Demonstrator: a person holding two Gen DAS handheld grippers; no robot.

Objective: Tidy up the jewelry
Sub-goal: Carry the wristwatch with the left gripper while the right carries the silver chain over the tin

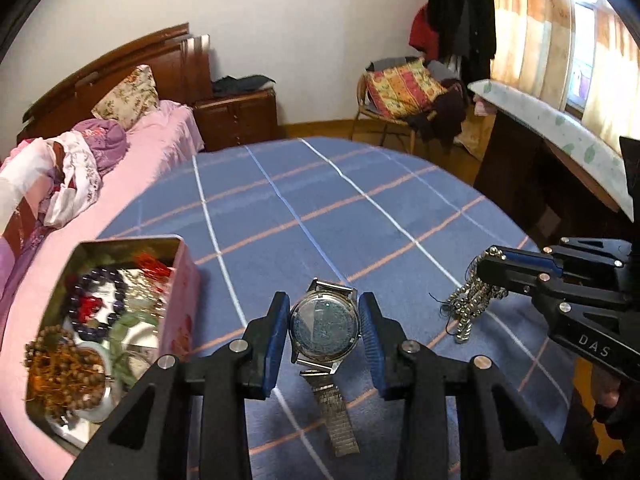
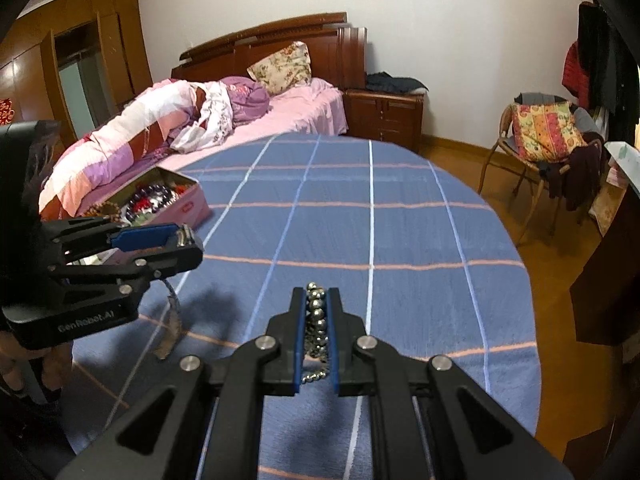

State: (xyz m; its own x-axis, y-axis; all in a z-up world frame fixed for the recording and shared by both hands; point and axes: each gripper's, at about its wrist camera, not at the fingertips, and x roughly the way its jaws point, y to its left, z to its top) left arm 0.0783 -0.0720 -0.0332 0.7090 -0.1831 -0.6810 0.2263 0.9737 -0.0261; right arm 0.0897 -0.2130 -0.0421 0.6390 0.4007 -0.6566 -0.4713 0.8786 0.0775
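My left gripper (image 1: 325,320) is shut on a silver wristwatch (image 1: 325,326), case back towards the camera, its metal band hanging down over the blue checked cloth (image 1: 320,208). In the right wrist view this gripper (image 2: 188,240) shows at the left with the watch band (image 2: 170,328) dangling. My right gripper (image 2: 318,304) is shut on a string of silver metal beads (image 2: 317,316), which hangs in loops in the left wrist view (image 1: 472,300). An open pink tin box (image 1: 182,280) full of bead bracelets sits at the left, and shows in the right wrist view (image 2: 188,204).
The cloth-covered surface lies next to a bed with pink sheets (image 2: 304,112). A wooden nightstand (image 2: 384,116) and a chair piled with clothes (image 2: 540,136) stand beyond. A dark desk (image 1: 520,184) is at the right.
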